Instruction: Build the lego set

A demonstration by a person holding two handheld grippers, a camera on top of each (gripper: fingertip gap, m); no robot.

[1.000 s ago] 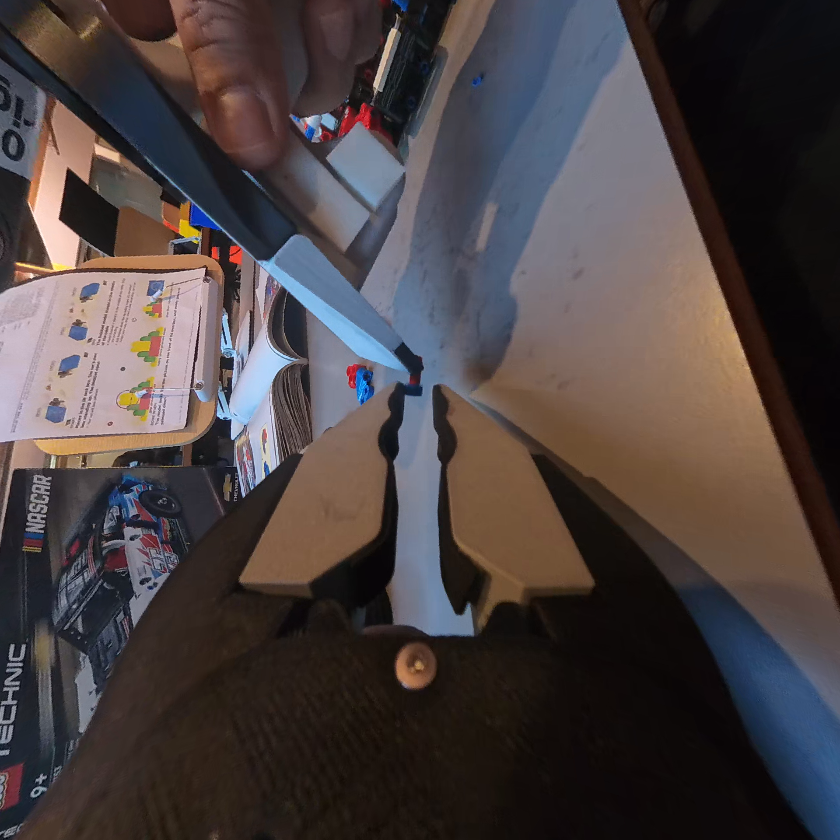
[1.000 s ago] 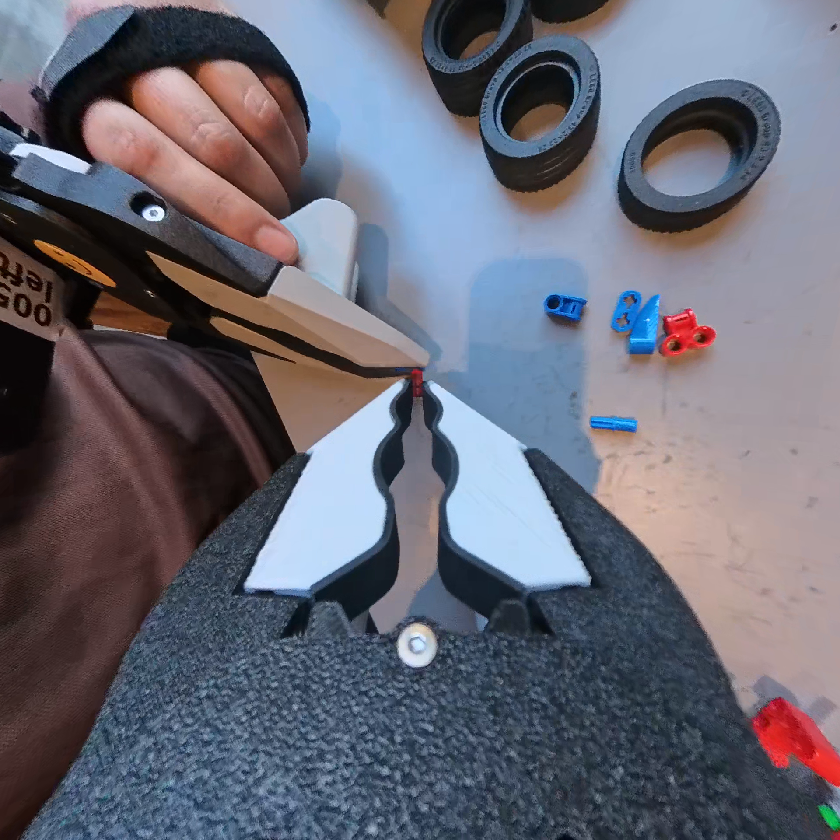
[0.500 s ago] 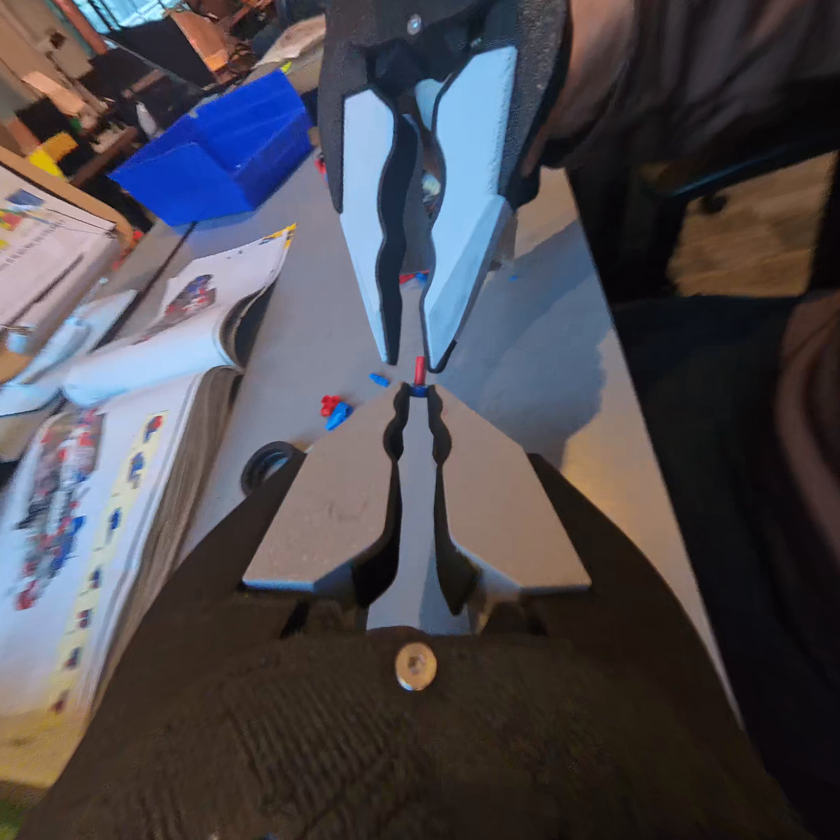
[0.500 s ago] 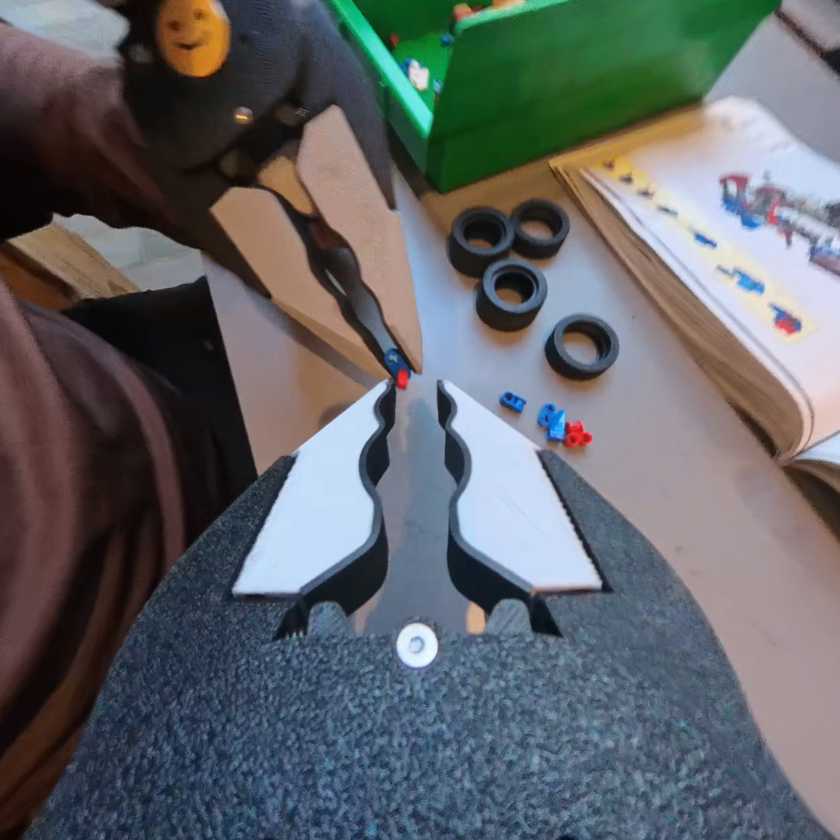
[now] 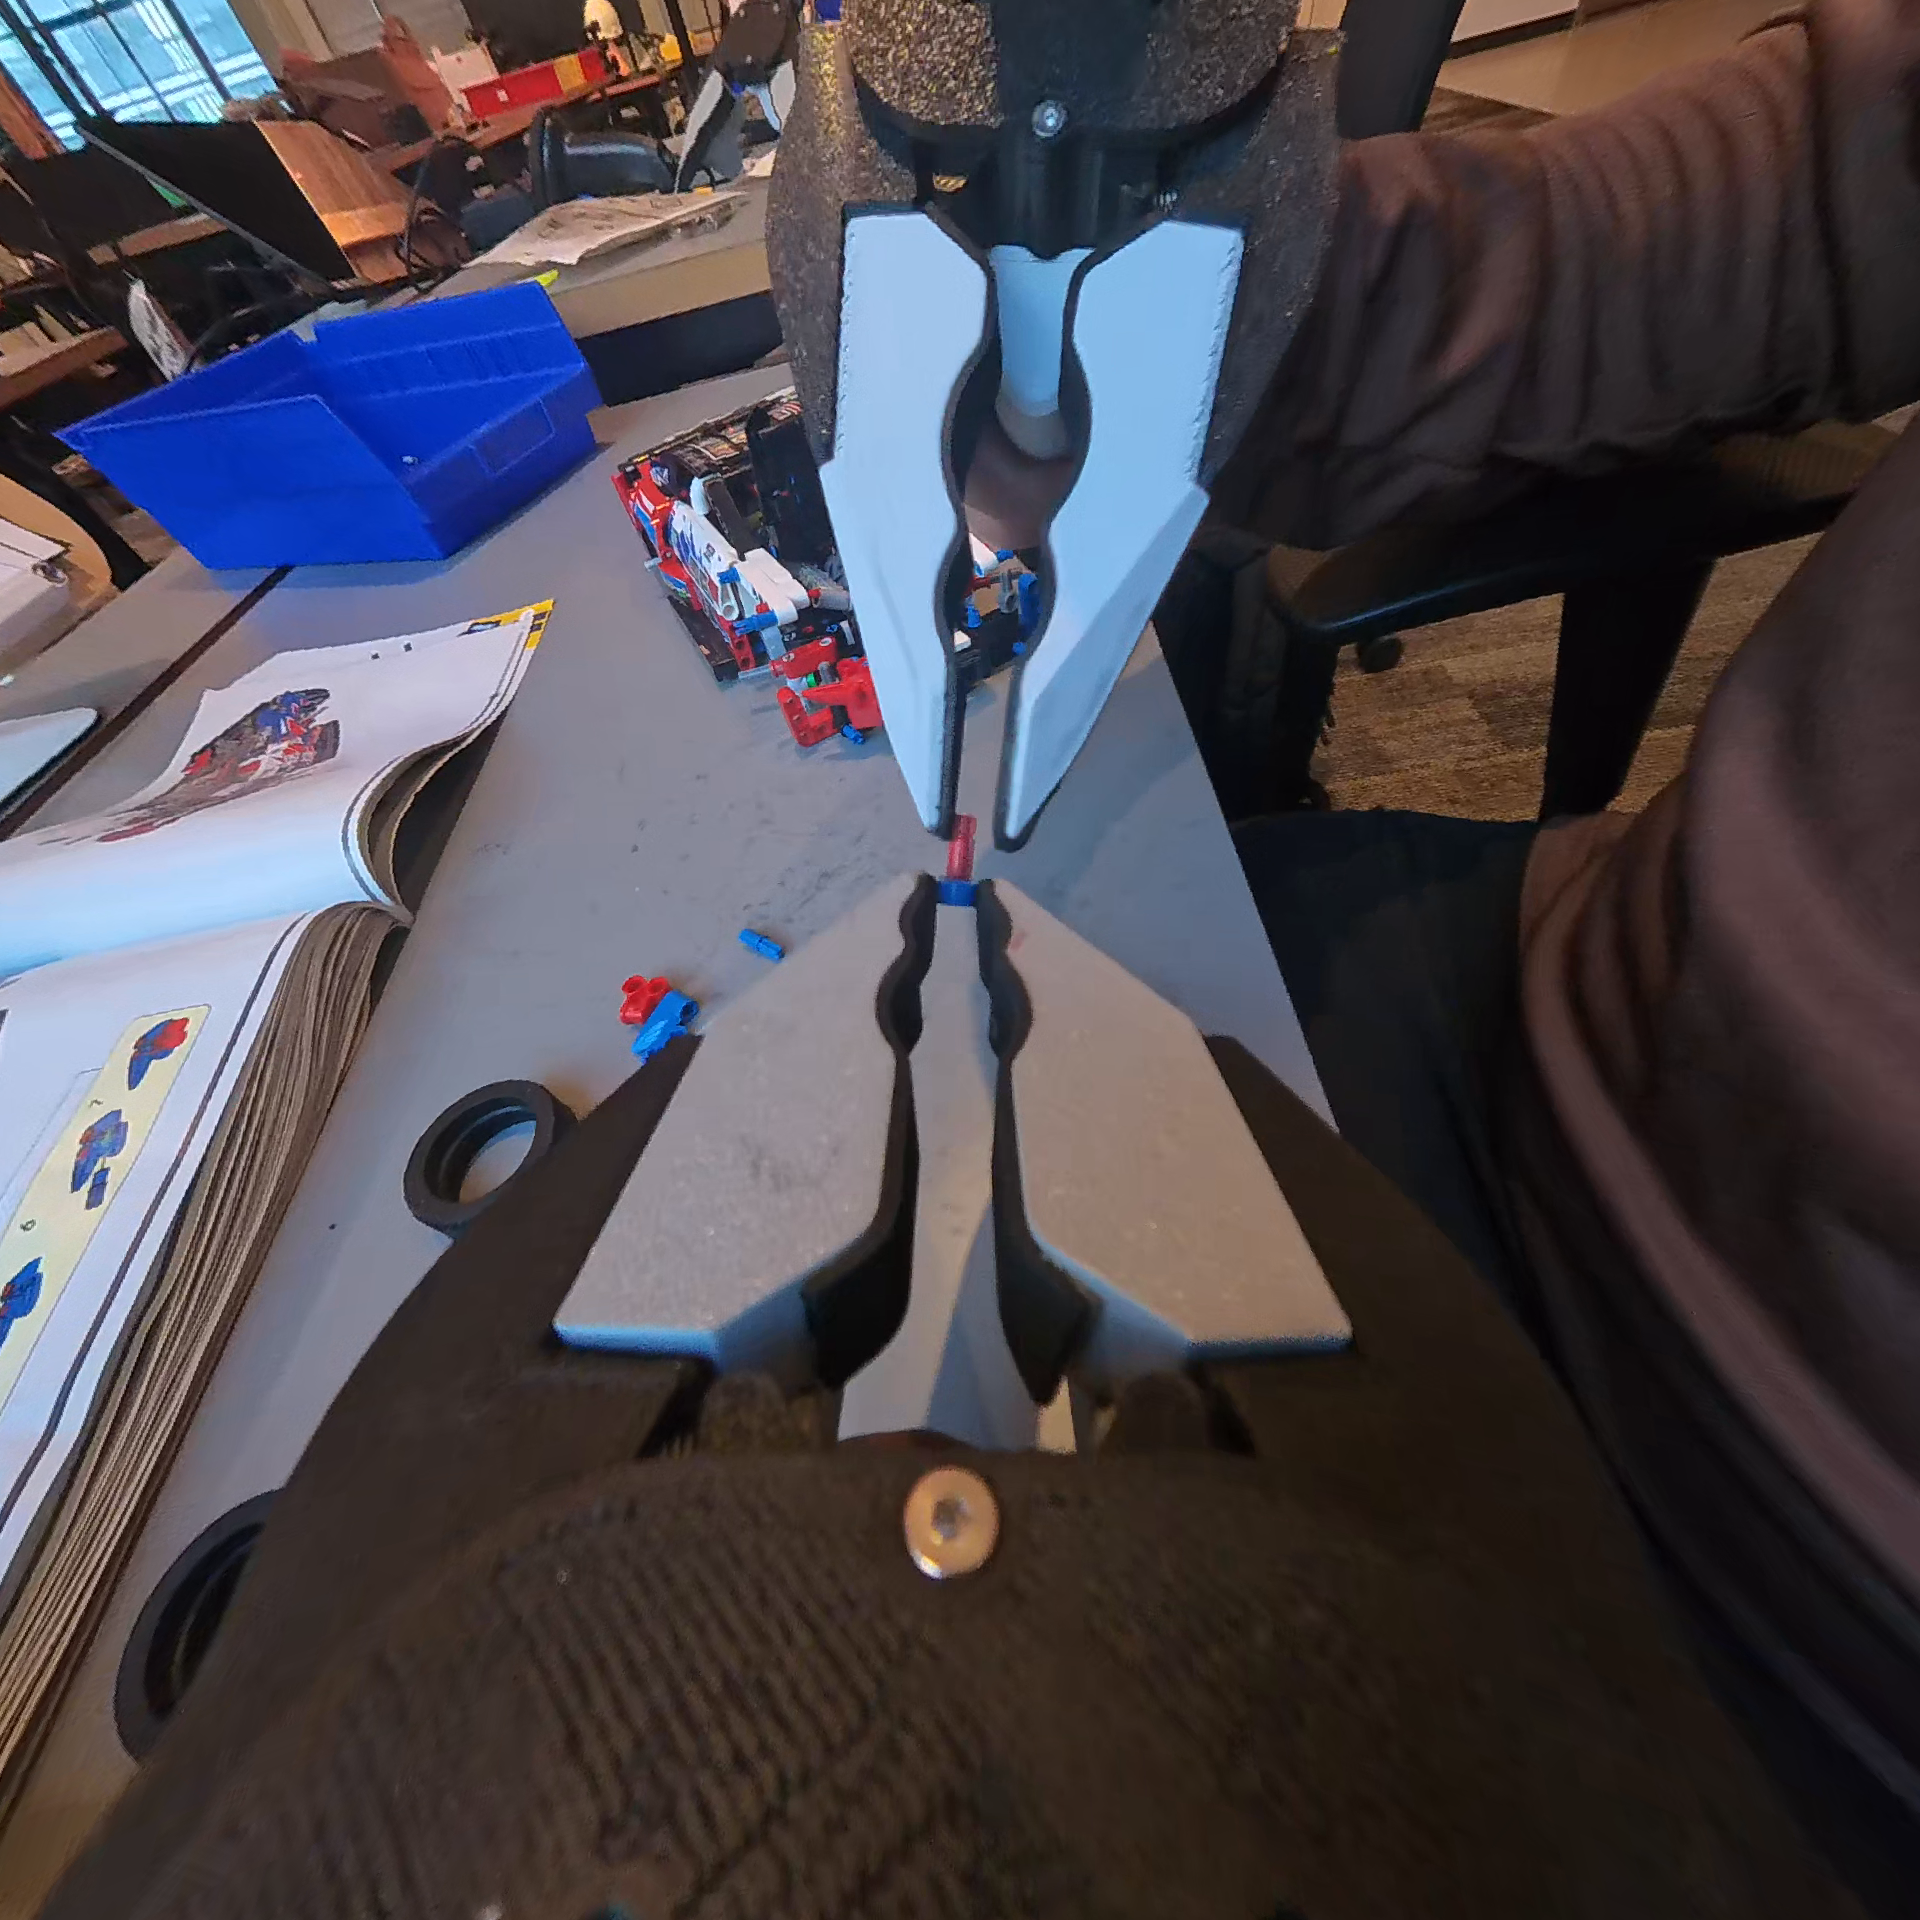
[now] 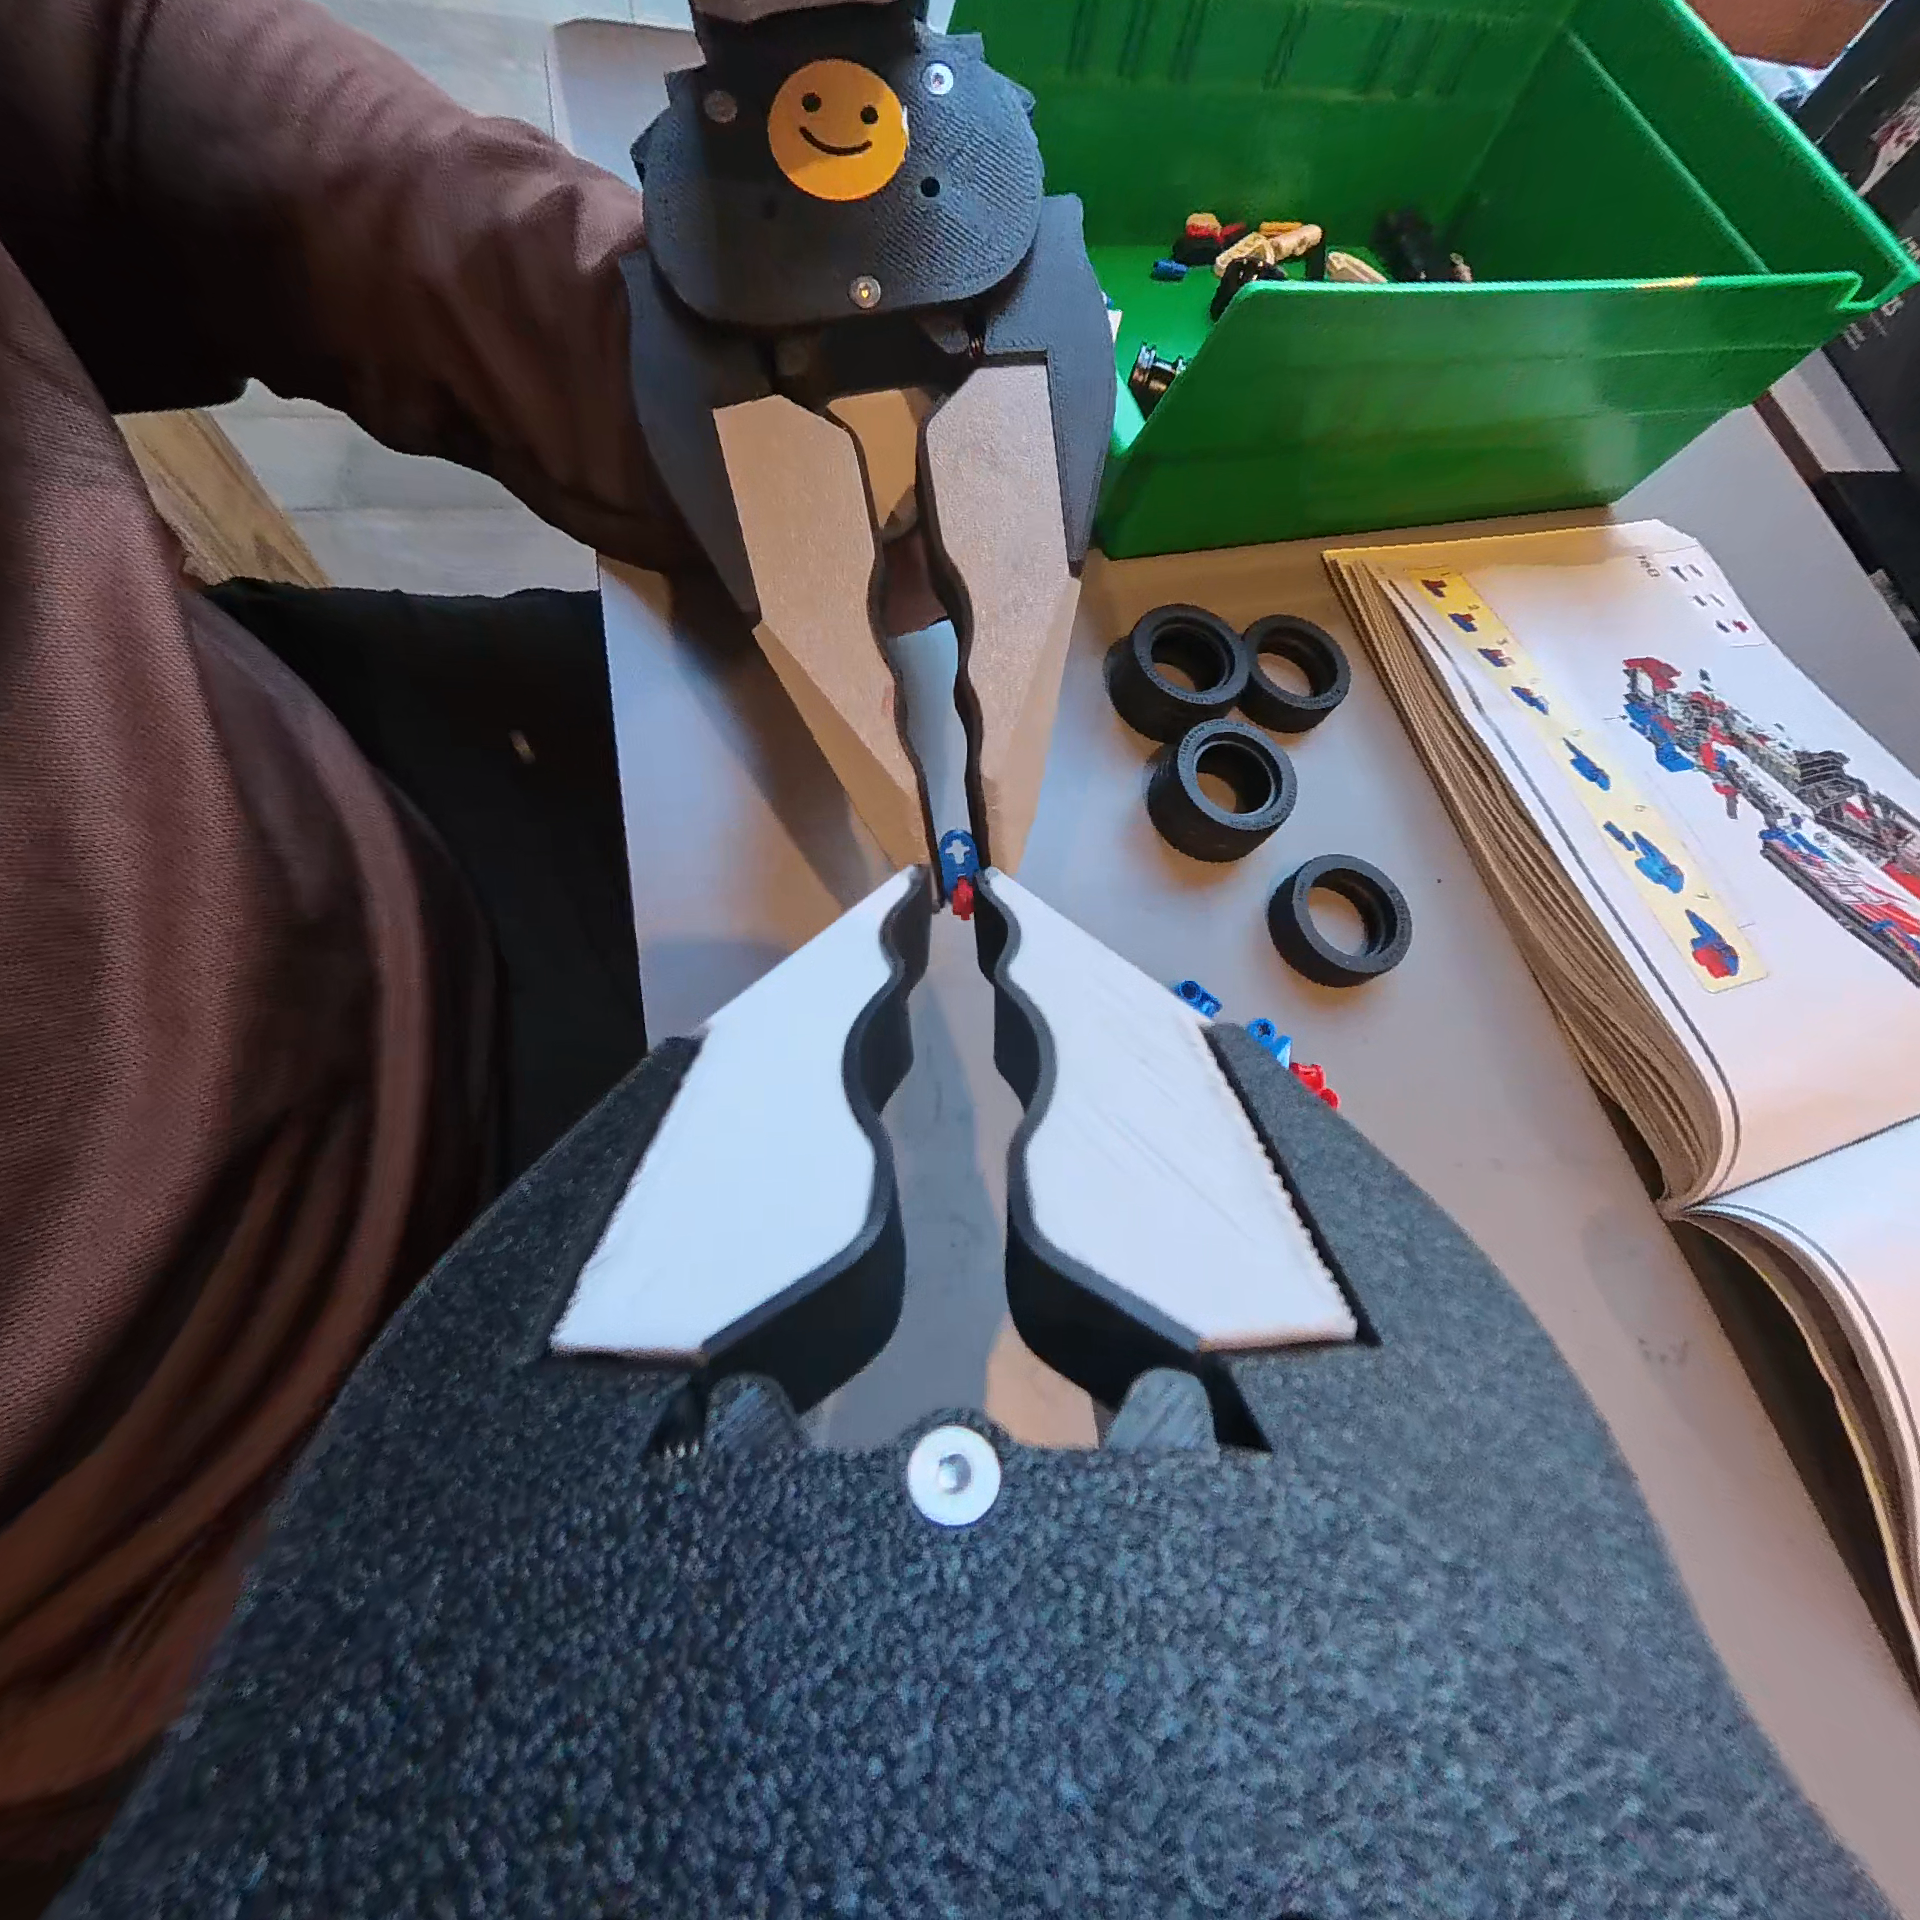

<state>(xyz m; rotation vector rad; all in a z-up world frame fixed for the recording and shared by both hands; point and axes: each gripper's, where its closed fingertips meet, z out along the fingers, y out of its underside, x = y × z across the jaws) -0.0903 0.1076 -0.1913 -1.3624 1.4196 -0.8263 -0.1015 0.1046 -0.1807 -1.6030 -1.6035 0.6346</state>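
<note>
Above the grey tabletop (image 5: 644, 831), the left gripper (image 5: 957, 896) pinches a small blue connector (image 5: 956, 891) whose red pin (image 5: 960, 844) now stands clear of the right gripper (image 6: 958, 896), loosened around it a second after clamping (joint seated, probably). Open manual (image 6: 1704, 790), black tyres (image 6: 1221, 790) and green bin (image 6: 1455, 384) stand nearby, with office desks beyond.

Place: an open-plan office or lab workspace, used here for hobby-style model building.
Background: rows of desks (image 5: 582, 104), dark monitors (image 5: 208, 197) and large windows (image 5: 125, 62) at the far end.
Floor: patterned carpet (image 5: 1455, 707) under chair legs.
Worktop: grey worktop (image 5: 623, 831) carrying plastic parts bins, one blue bin (image 5: 343, 436) and one green bin (image 6: 1455, 343).
Papers: a thick instruction book (image 6: 1621, 831) lying open.
</note>
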